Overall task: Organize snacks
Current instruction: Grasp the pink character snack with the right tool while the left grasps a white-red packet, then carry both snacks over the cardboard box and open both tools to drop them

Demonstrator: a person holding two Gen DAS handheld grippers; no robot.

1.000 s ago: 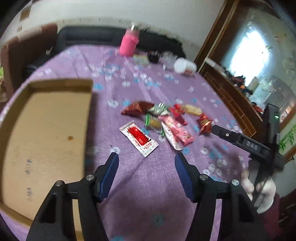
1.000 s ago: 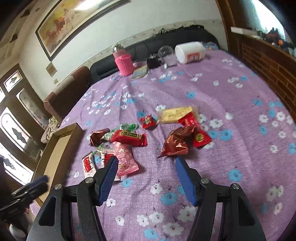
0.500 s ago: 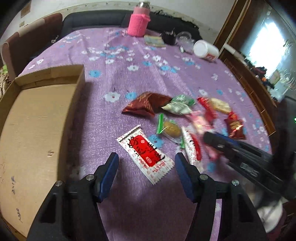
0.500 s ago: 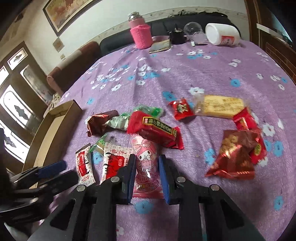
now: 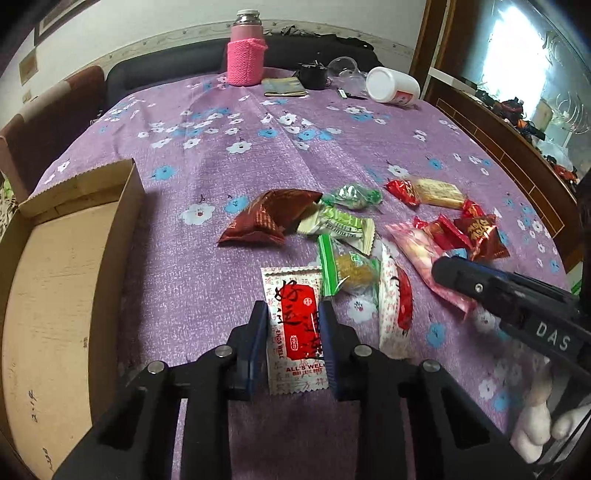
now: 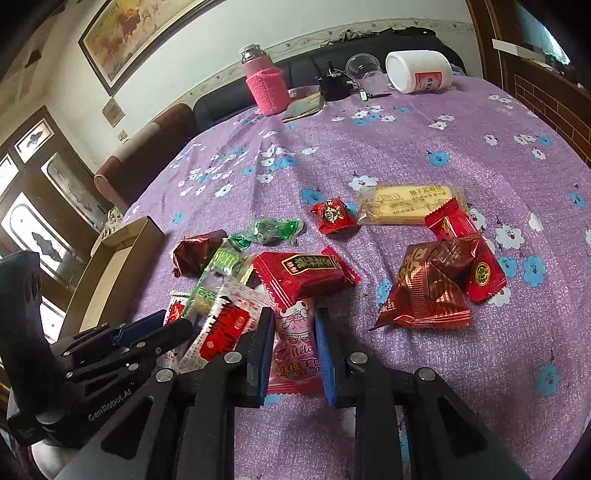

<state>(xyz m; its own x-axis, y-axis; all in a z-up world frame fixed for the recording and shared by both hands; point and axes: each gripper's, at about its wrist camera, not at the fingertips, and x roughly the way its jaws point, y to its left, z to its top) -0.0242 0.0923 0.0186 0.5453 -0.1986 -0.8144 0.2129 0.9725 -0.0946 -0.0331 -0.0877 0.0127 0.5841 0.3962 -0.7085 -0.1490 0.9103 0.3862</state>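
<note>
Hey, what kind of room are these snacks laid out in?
Most likely a home living or dining room: a table under a purple floral cloth, a dark sofa behind it, and a framed painting on the wall.

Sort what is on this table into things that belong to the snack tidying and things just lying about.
Part of the job:
- white-and-red flat sachet, in the left hand-held gripper
- pink cartoon-print packet, in the right hand-held gripper
- open brown cardboard box

Lying about:
- pink knit-sleeved flask
- tipped white plastic jar
- clear plastic cup
</note>
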